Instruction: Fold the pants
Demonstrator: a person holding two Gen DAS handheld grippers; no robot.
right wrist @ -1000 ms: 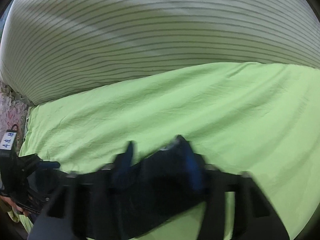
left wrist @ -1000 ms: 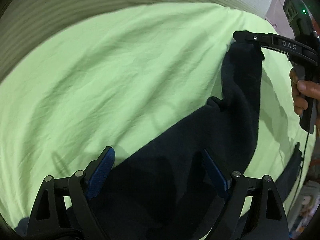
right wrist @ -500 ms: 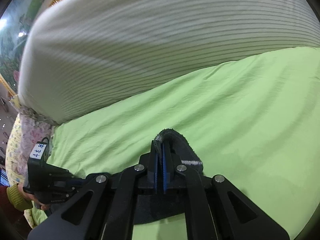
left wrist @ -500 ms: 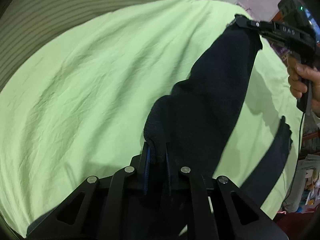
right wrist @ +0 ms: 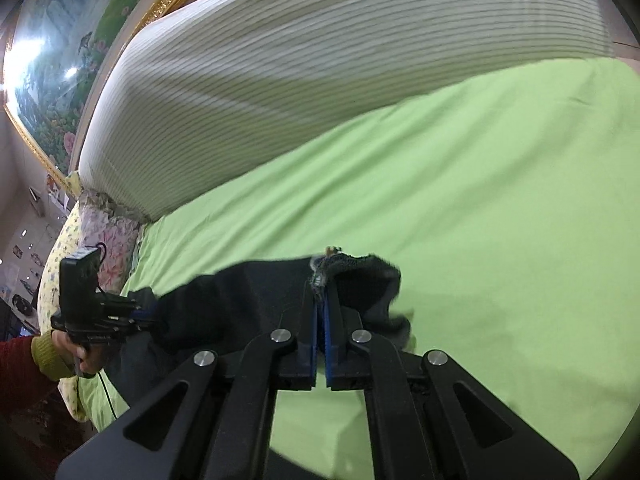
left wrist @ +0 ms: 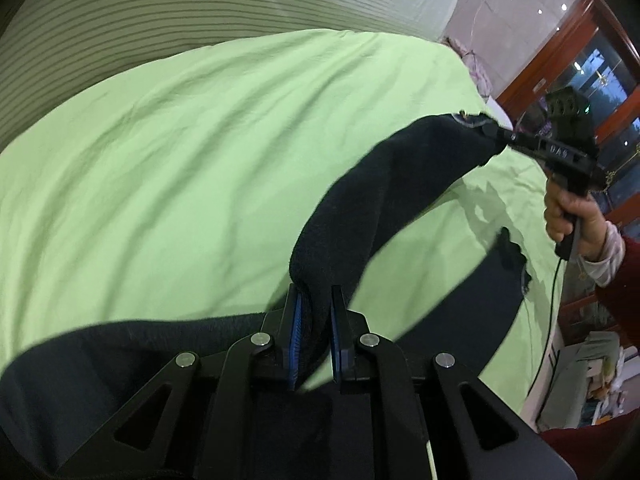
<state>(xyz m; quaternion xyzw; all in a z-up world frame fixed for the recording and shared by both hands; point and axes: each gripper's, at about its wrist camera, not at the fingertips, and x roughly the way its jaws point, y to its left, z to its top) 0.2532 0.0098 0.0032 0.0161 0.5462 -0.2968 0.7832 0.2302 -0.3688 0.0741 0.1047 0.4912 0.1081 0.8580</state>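
Dark navy pants [left wrist: 384,208] hang in the air over a lime green bed sheet [left wrist: 180,160]. My left gripper [left wrist: 314,300] is shut on one end of the waistband. My right gripper [right wrist: 322,296] is shut on the other end of the pants [right wrist: 248,300]. In the left wrist view the right gripper [left wrist: 498,134] shows at the far right, with the cloth stretched between the two. In the right wrist view the left gripper [right wrist: 140,312] shows at the lower left. The legs droop below toward the sheet [right wrist: 480,220].
A large striped white pillow or duvet [right wrist: 320,60] lies along the head of the bed. A floral pillow [right wrist: 100,232] sits at the bed's corner. A framed painting [right wrist: 60,40] hangs behind. Wooden furniture [left wrist: 580,60] stands past the bed's right edge.
My left gripper went from open to shut on the pants. Both grippers have lifted the pants off the sheet and pulled apart, stretching the cloth between them.
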